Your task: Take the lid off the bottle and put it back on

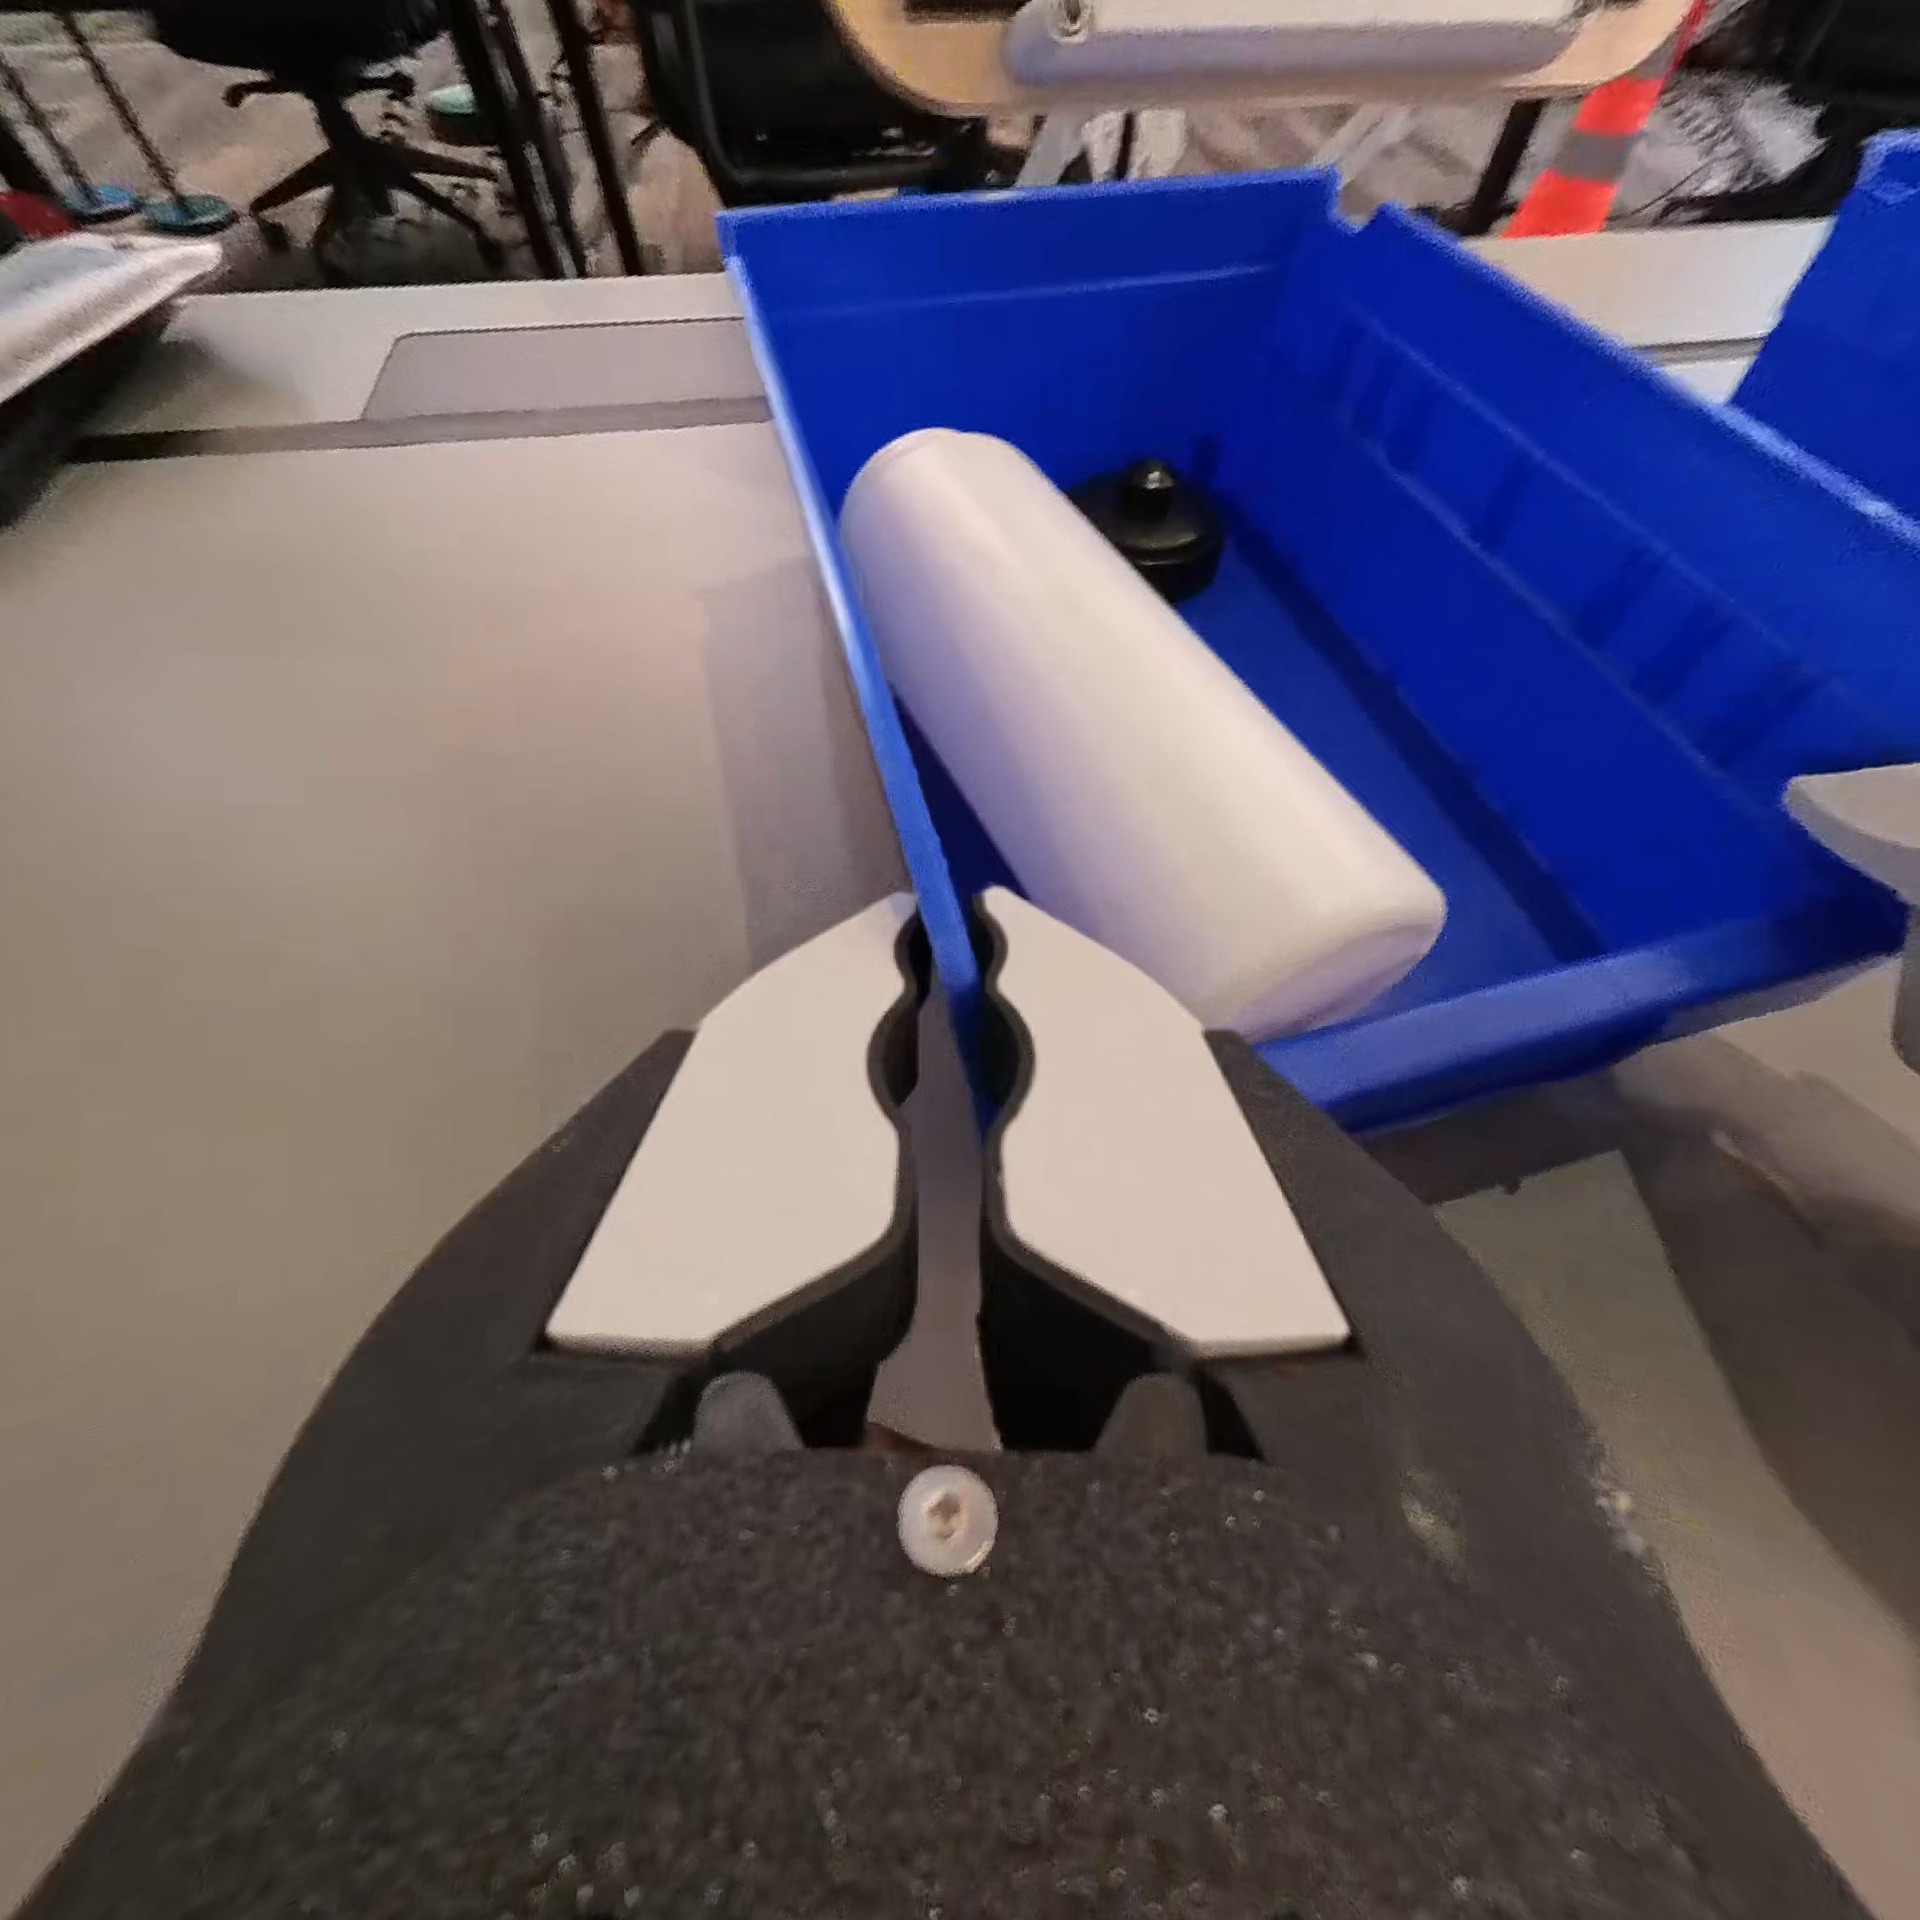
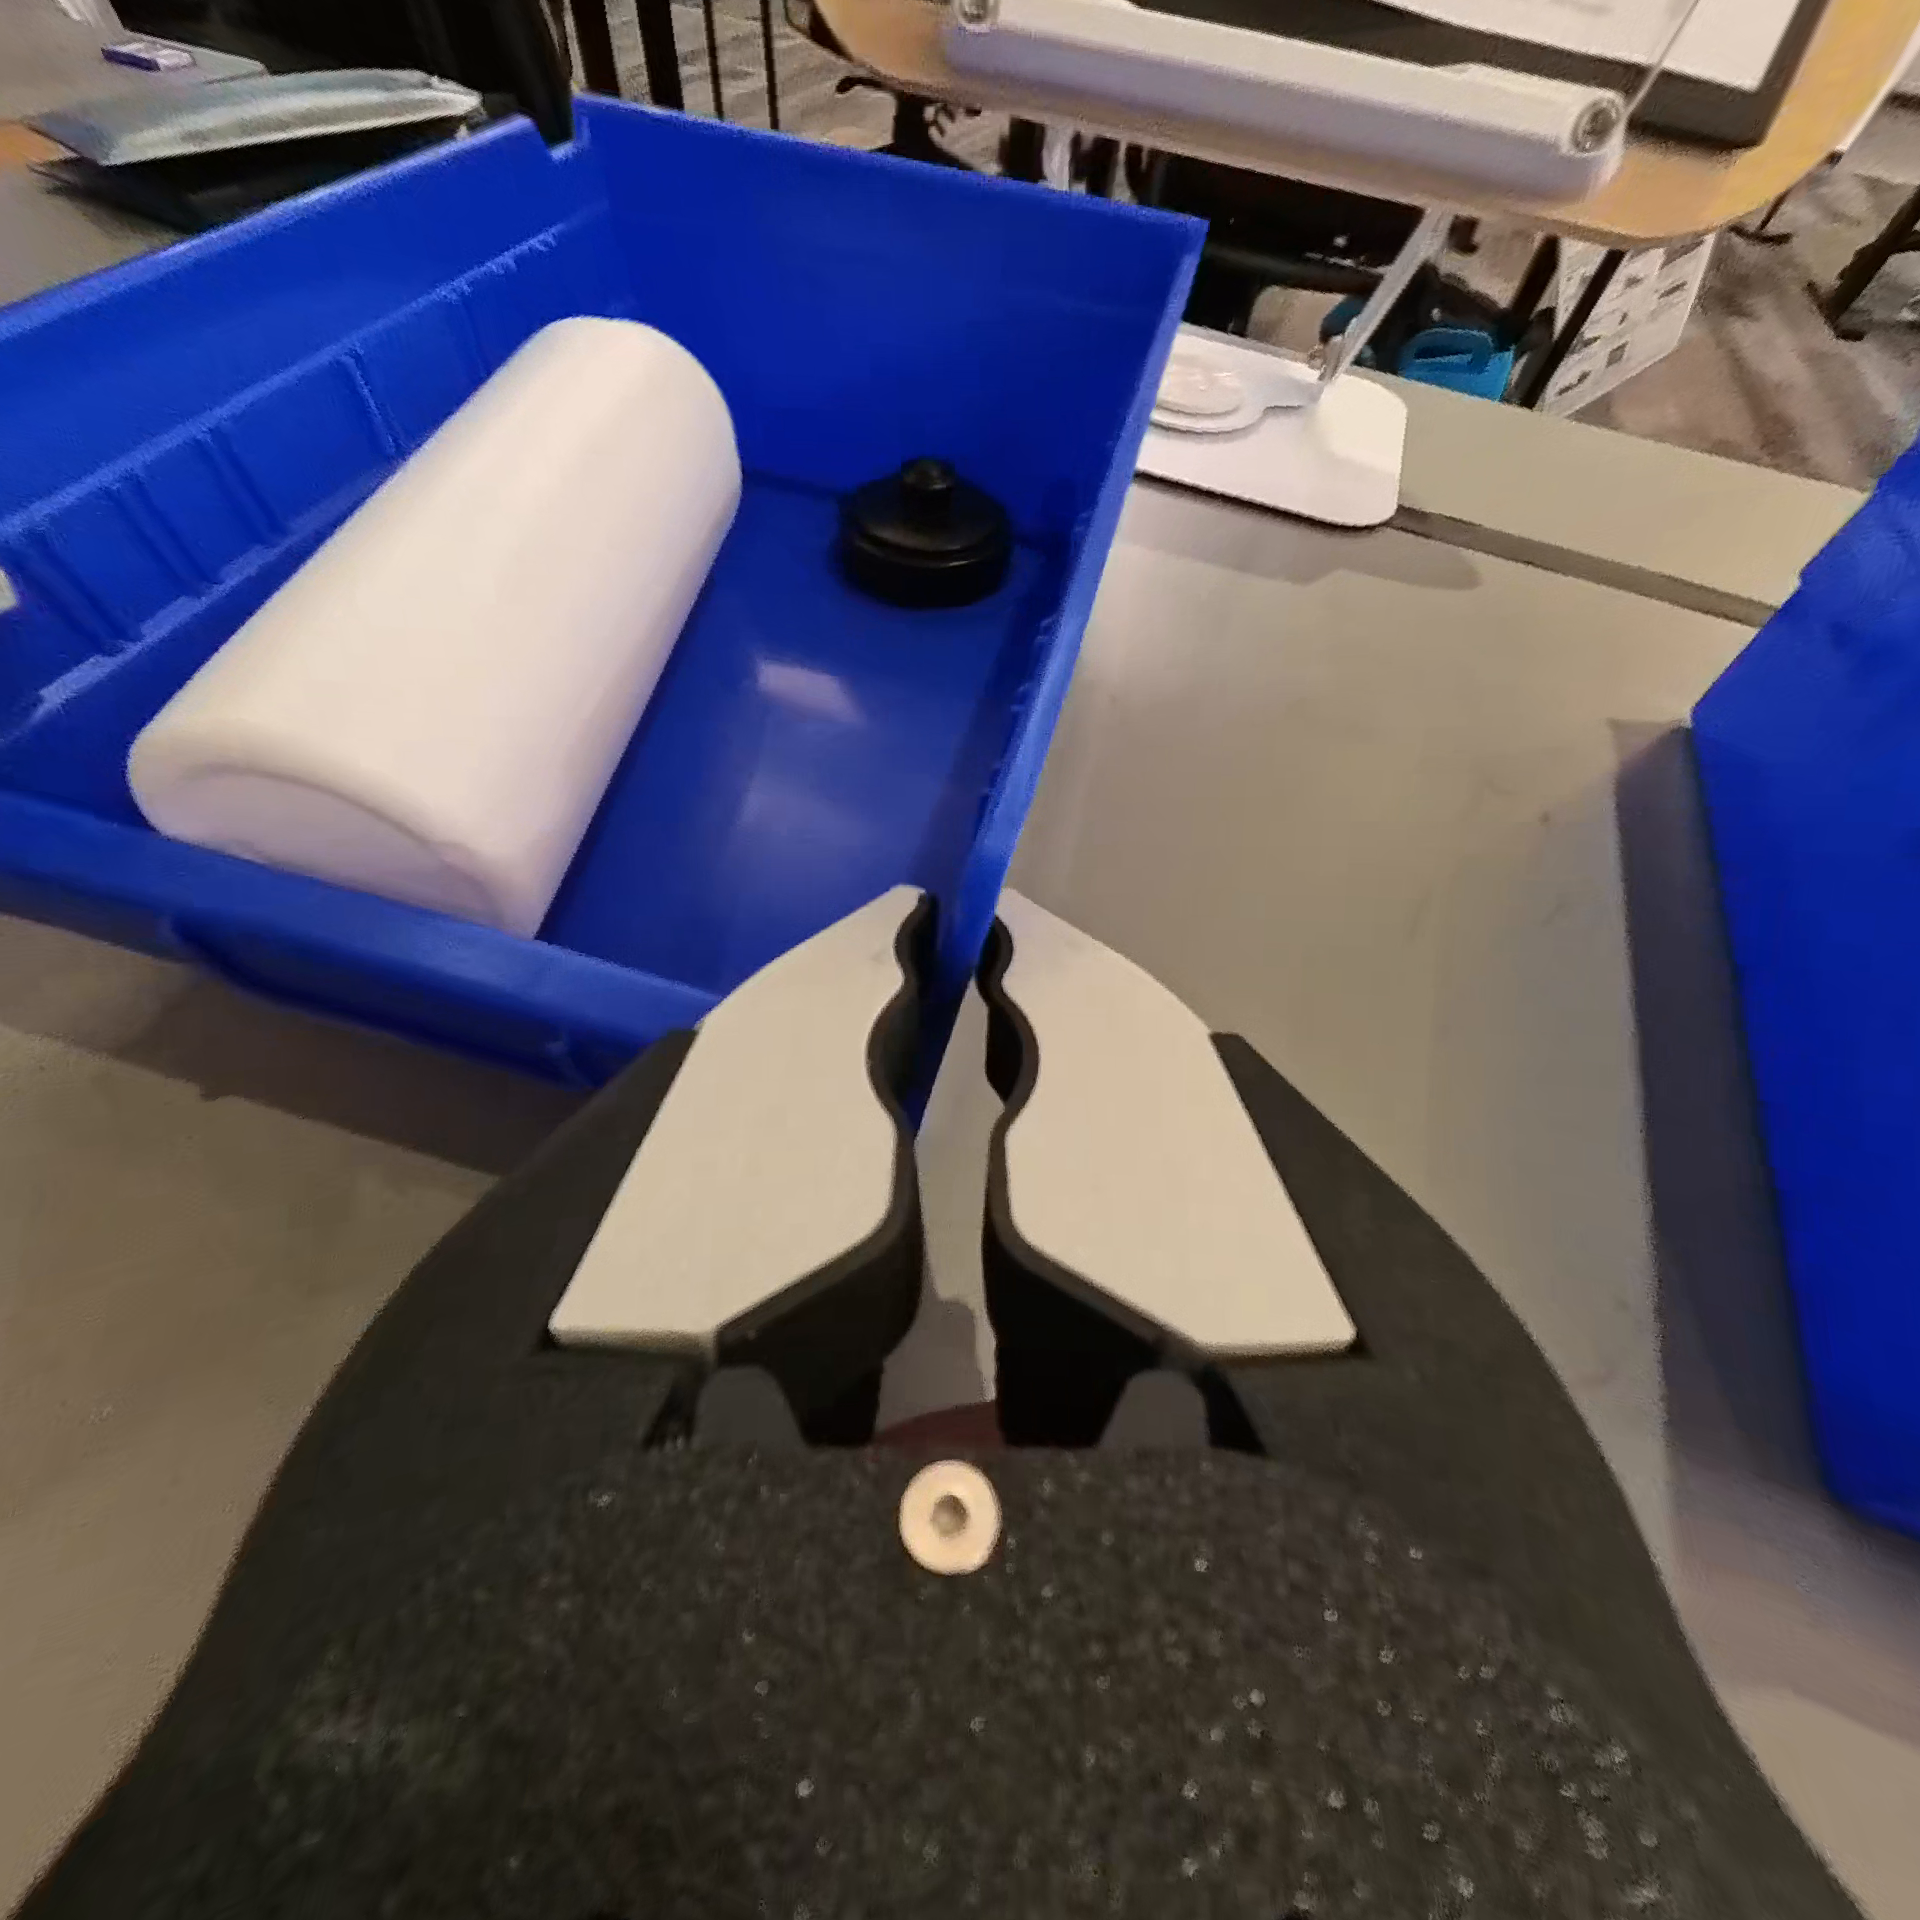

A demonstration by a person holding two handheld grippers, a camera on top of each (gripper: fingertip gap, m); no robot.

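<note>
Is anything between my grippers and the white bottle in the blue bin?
Only the bin: left gripper is clamped on one side wall, right gripper on the opposite. The bottle lies inside, uncovered, black lid beside it.

Open bin floor between white bottle and black lid.

Blue bin: glossy moulded plastic, ribbed walls. Bottle: matt white plastic, smooth. Lid: black, slightly shiny plastic. Table: smooth matt grey. Gripper fingers: smooth grey faces, grainy black body.
</note>
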